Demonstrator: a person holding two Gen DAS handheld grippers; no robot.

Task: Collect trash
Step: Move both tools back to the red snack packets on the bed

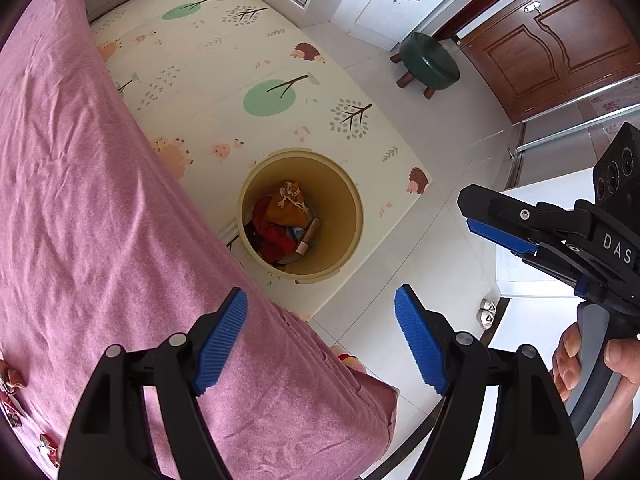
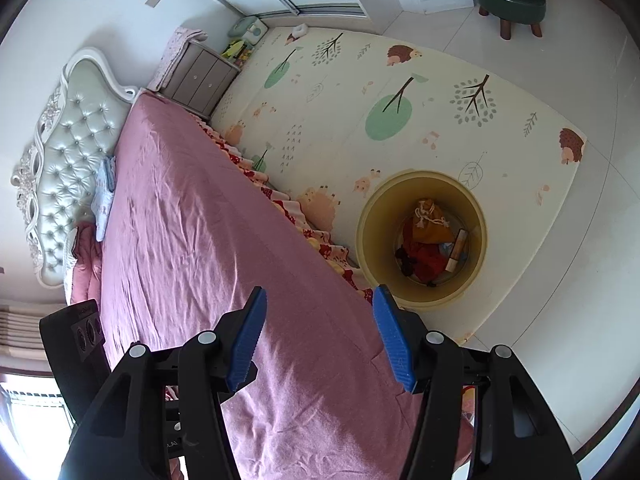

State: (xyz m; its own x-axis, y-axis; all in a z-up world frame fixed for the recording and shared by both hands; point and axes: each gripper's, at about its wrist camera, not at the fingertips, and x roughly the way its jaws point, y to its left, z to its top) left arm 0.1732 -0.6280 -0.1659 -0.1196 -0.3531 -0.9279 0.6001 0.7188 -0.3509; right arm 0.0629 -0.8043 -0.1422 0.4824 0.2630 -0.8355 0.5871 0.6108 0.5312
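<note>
Trash (image 1: 282, 226) already lies in the yellow bin (image 1: 352, 216) on the play mat (image 1: 208, 80) beside the bed's (image 1: 100, 220) long edge. Both the left gripper (image 1: 320, 340) and right gripper (image 2: 318, 338) hang spread and empty above; next likely means finding remaining litter.

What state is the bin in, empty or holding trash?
Holding trash: the bin stands upright, with an orange pouch and red cloth at its bottom.

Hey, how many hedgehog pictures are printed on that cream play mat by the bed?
3 show in the right wrist view: one hedgehog picture at the cream play mat's far edge, one at its right corner, one beside the pink-covered bed. The yellow bin may hide more.
</note>
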